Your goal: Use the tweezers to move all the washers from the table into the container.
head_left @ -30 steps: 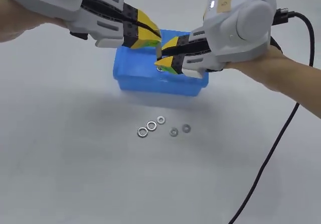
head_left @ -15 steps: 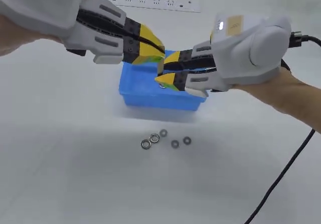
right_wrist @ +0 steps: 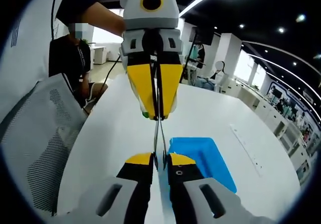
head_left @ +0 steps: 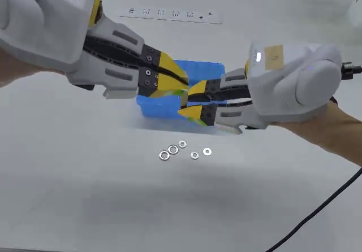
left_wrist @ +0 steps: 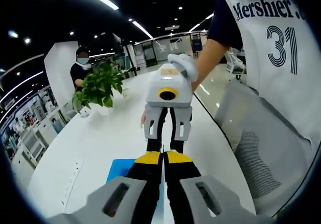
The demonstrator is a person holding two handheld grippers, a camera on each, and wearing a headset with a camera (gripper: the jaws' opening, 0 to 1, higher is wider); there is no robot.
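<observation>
Moved: both grippers have come forward, from over the inside of the blue container toward its near wall and closer to the washers. The camera shifted too. I count five washers, same as before.
Head view: left hand-held gripper and right hand-held gripper meet nose to nose above the container's front edge. The washers lie loose on the white surface just in front of it, three in a tight diagonal row and two a bit apart.
Left gripper view: its own jaws are pressed together, and the right one faces it head-on. A blue corner of the container sits below.
Right gripper view: the tweezers run from the left one's closed yellow jaws into this one's jaws. Those look pinched onto both legs, with only a slit left. I can't see a washer in the tips.
Handling: my guess is the washers are thin, hard, light and slick, lying flat. So take one by the rim, one leg through the hole, loners first.
</observation>
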